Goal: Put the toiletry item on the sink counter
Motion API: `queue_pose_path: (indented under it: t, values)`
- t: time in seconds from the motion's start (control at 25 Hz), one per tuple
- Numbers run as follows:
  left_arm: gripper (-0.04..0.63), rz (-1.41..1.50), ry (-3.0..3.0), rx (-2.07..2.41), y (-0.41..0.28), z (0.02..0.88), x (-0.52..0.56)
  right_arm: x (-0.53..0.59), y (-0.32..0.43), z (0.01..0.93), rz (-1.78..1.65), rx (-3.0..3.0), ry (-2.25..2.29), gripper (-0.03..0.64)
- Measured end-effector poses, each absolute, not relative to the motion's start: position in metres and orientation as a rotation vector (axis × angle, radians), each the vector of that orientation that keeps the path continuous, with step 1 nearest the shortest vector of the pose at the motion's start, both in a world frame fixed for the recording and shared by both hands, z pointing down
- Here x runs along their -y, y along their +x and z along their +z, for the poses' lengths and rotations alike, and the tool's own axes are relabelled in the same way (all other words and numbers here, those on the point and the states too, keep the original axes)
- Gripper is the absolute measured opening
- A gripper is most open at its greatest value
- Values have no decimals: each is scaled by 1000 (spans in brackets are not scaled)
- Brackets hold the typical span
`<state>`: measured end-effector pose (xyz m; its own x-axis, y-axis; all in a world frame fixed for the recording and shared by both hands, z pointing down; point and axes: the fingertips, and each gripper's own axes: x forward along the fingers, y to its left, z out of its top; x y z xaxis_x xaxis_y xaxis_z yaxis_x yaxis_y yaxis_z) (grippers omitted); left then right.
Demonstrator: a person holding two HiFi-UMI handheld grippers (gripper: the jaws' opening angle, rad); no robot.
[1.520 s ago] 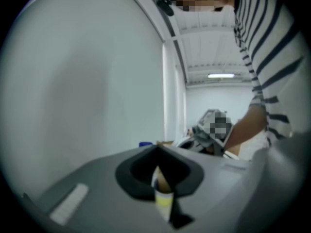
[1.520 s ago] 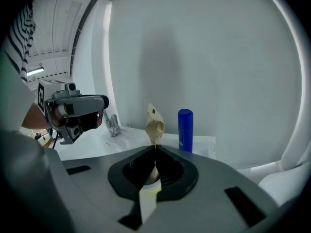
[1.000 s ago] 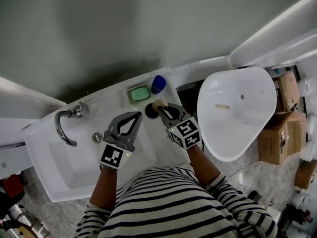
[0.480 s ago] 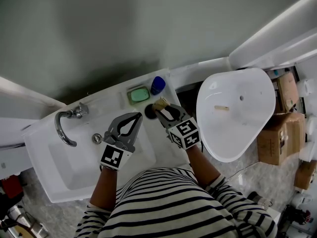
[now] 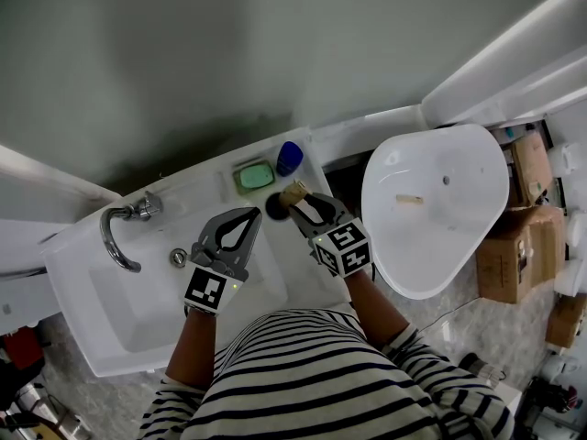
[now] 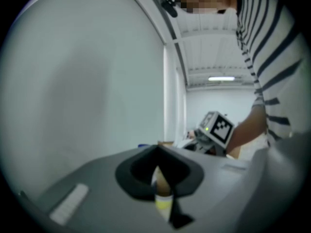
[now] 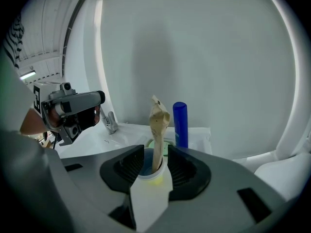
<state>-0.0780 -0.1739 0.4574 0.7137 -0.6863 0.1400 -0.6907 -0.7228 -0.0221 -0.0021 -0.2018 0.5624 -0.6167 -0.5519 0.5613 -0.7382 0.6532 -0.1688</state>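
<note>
A white cup [image 7: 150, 188] holding a tan crumpled tube [image 7: 158, 125] stands on the sink counter [image 5: 298, 250] to the right of the basin. My right gripper [image 7: 154, 166] is open. Its jaws have just been opening, and the cup stands between them with the pads off it. From the head view the cup [image 5: 276, 207] shows as a dark round mouth at the right gripper's [image 5: 293, 200] tips. My left gripper [image 5: 252, 214] is shut and hangs over the basin, its tips close to the cup's left side. The left gripper [image 6: 160, 188] view shows nothing gripped.
A blue bottle [image 5: 291, 157] and a green soap [image 5: 258, 174] sit at the counter's back edge, just beyond the cup. The chrome faucet [image 5: 119, 236] is at the left of the basin. A white oval fixture [image 5: 436, 209] and cardboard boxes [image 5: 514, 246] lie to the right.
The right gripper's jaws have spread apart around the cup, which stays standing on the counter. Both hands have kept their places.
</note>
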Motion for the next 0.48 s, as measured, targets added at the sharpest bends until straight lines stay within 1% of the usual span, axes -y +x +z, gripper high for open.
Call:
queue_pose_path:
  t: [0.48]
  values:
    - [6, 188, 2882, 1167, -77, 447, 169, 187, 9, 545, 539, 2415, 1034, 140]
